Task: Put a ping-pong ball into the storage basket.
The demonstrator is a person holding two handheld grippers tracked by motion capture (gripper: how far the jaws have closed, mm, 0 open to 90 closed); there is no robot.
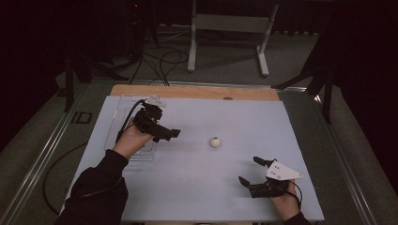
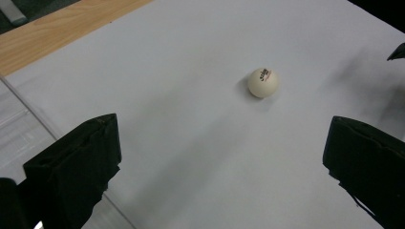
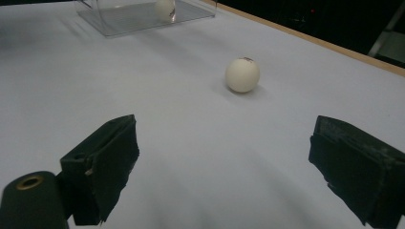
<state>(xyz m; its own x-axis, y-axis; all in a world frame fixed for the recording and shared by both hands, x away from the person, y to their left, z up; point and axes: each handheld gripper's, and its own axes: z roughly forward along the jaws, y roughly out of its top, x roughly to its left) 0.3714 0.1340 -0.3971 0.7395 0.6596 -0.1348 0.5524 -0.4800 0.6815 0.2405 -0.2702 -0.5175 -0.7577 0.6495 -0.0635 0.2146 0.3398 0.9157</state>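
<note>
white ball [image 2: 263, 82] bears small dark and red print, unreadable.

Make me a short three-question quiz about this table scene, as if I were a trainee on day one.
1. True or false: the white ping-pong ball is clamped in the left tongs.
2. What stands at the table's left side, under the person's left hand? A) clear plastic tray B) metal bowl C) cardboard box
3. Fill in: both the left tongs and the right tongs have their jaws ____.

Key:
1. False; the ball lies free on the white tabletop, between the two tongs and apart from both.
2. A
3. open
</note>
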